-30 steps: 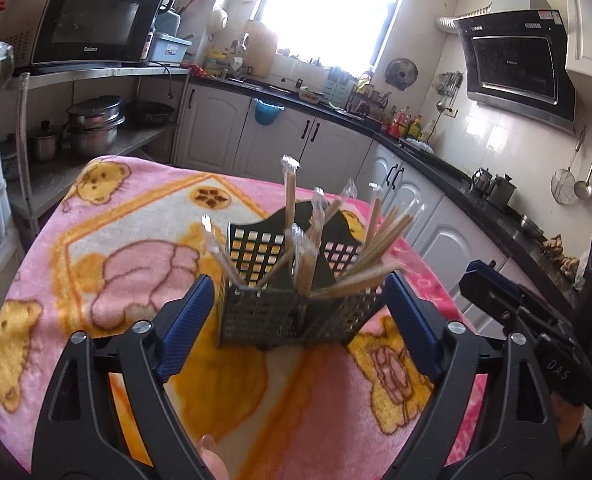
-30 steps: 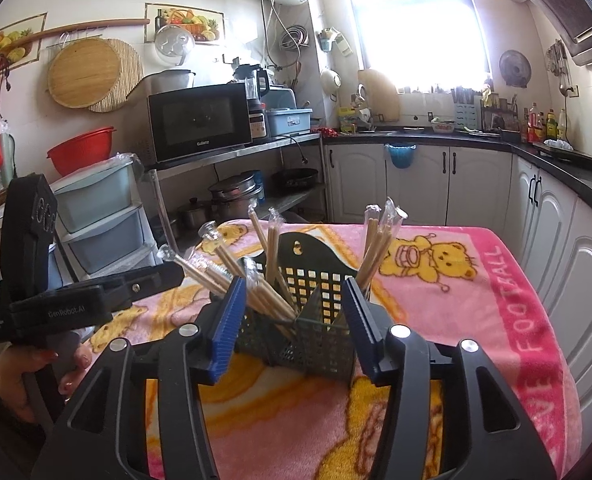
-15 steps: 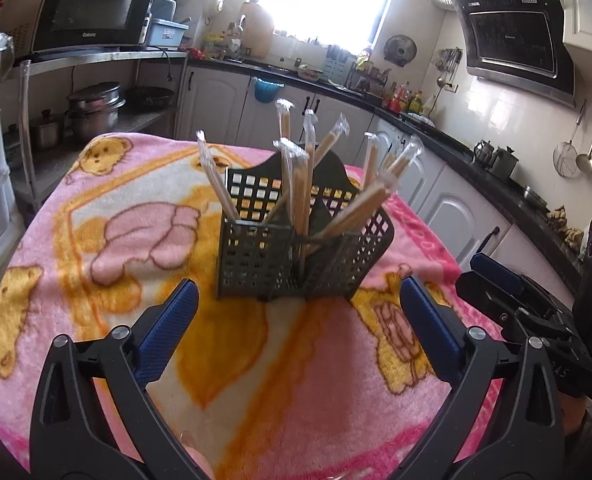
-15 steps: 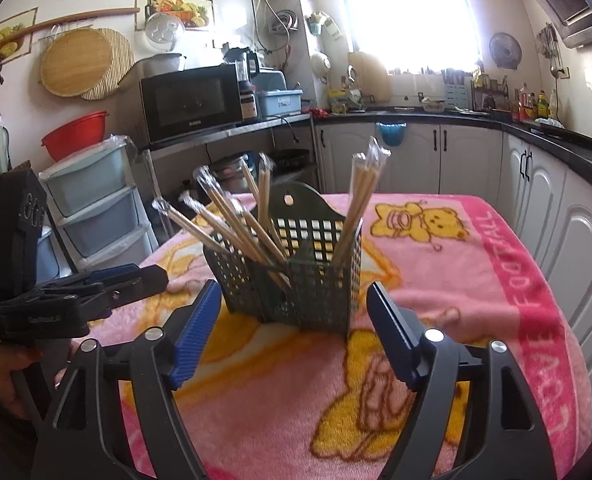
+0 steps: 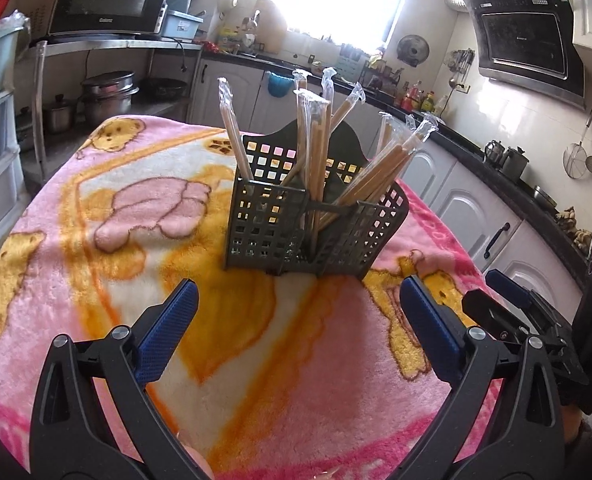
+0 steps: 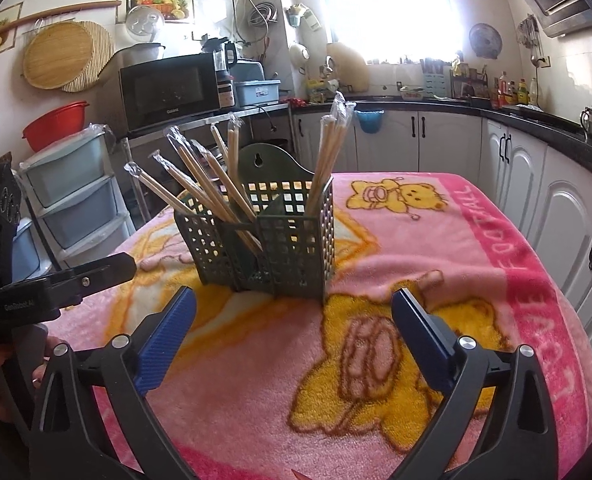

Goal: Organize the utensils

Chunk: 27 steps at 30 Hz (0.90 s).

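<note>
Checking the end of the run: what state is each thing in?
Caddy: upright on the blanket, free of both grippers.
Wrapped chopsticks: standing in the caddy, leaning outward.
Left gripper: open, empty.
Right gripper: just opened wide, empty.

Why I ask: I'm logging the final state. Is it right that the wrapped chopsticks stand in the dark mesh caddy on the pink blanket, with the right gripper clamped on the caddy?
Not quite. The right gripper is open and short of the caddy, as the right wrist view shows. The wrapped chopsticks do stand in it, on the pink blanket.
</note>
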{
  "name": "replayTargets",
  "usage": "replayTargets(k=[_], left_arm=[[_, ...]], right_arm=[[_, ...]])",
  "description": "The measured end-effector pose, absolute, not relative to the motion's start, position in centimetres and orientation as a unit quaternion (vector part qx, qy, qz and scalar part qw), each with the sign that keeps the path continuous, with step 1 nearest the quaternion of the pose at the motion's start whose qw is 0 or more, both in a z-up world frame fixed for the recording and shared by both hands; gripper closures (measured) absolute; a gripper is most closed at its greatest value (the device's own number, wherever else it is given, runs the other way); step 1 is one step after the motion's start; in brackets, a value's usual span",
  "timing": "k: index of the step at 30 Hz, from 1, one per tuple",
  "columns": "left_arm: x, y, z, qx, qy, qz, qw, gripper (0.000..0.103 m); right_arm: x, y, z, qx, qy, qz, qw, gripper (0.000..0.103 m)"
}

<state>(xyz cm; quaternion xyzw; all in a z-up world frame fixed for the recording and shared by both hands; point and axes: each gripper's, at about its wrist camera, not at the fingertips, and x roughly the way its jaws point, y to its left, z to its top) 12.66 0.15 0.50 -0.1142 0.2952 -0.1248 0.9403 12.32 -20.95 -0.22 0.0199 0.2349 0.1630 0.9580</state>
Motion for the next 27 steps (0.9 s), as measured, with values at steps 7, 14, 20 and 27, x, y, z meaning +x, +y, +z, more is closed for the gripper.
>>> replayTargets(k=[7, 14, 20, 27], left_arm=[[11.8, -0.2, -0.3, -0.100, 0.265, -0.115, 0.952, 0.010], [11.0, -0.6, -0.6, -0.085, 0.239, -0.105, 0.962, 0.010], [10.3, -0.8, -0.7, -0.076, 0.207, -0.097, 0.971, 0.010], [9.5, -1.0, -1.1, -0.066, 0.176, -0.094, 0.978, 0.010]], right_arm=[[11.4, -21.3, -0.7, 0.016, 0.195, 0.151, 0.969, 0.007], [11.0, -21.3, -1.2, 0.010, 0.175, 0.145, 0.974, 0.007], [10.2, -21.0, -1.5, 0.000, 0.149, 0.142, 0.979, 0.007], [9.3, -21.3, -1.6, 0.005, 0.115, 0.134, 0.984, 0.007]])
